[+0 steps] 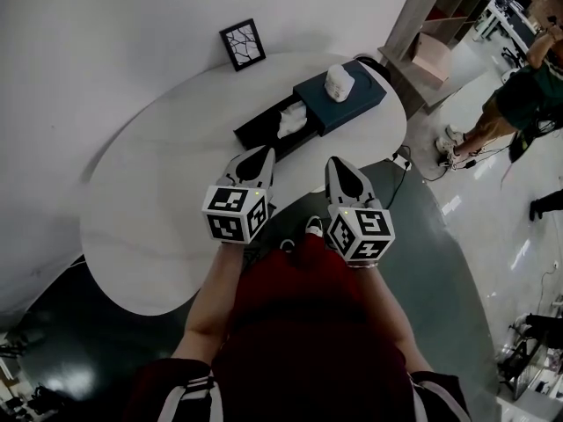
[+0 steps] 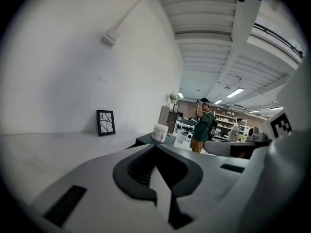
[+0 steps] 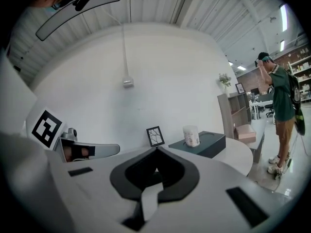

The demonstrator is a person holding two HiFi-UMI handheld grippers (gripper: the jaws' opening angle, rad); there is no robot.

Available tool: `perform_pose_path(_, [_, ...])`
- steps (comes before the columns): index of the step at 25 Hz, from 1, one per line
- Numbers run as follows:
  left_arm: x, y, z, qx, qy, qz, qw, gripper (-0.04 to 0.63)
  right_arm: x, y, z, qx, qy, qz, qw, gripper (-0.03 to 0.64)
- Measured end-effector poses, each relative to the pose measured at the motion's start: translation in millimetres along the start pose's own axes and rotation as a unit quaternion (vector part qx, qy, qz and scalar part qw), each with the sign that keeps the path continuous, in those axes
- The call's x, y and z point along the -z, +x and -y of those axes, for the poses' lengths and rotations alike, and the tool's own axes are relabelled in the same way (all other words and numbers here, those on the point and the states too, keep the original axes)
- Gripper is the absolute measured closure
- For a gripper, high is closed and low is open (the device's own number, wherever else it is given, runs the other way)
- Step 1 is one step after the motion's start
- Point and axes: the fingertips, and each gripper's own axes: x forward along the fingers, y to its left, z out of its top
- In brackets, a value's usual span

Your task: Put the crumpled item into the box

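Jaws together and empty on left gripper (image 1: pixel 263 155) and right gripper (image 1: pixel 335 163), side by side. Crumpled item (image 1: pixel 291 121) inside open box (image 1: pixel 254 134), ahead of left gripper's tips, not touching.

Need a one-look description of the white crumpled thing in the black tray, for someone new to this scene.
On the far side of the white rounded table, a long black open tray lies beside a flat dark teal box. The white crumpled wad lies inside that tray, at the end nearest the teal box. The other white object stands on top of the teal box.
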Motion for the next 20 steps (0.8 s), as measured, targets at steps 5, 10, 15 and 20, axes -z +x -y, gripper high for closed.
perform_pose_path(5, [-1.1,-7.9,1.4,0.001,-0.004,0.009,1.0000,0.572,3.1,-2.2,-8.0,-0.005,-0.008,-0.005,1.000,0.601])
perform_pose_path(10, [0.3,-13.2,1.3,-0.002,-0.006,0.014,0.9999,0.572,3.4,-5.0,-9.4,0.000,-0.009,-0.003,1.000,0.601])
perform_pose_path(15, [1.5,-16.2,-0.5,-0.003,-0.005,0.015,0.9999,0.572,3.2,-5.2,-12.1,0.000,-0.010,-0.001,1.000,0.601])
perform_pose_path(20, [-2.5,-17.0,0.8,0.000,0.003,0.020,0.9998,0.572,3.4,-5.1,-13.9,0.000,-0.014,-0.003,1.000,0.601])
